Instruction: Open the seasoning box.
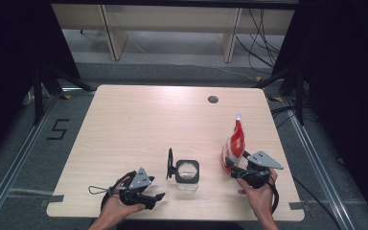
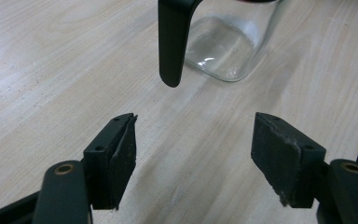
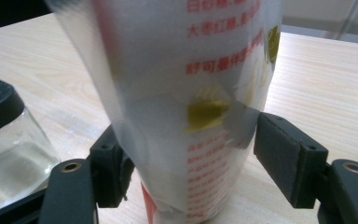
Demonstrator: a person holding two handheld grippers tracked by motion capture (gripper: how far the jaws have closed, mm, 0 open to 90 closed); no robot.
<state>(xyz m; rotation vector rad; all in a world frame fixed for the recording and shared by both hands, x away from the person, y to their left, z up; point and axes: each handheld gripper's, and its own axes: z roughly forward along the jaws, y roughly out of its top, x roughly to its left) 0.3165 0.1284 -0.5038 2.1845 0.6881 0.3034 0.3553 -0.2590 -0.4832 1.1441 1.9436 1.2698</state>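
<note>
Right gripper view: jaws seemingly clamp the pouch, blurred.

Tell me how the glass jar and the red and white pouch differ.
The glass jar is clear, squat and black-rimmed; the red and white pouch is opaque, printed and taller, narrowing to a spout. The pouch sits between the right claw's jaws; the jar stands free of the left claw. Both stand upright on the table.
</note>
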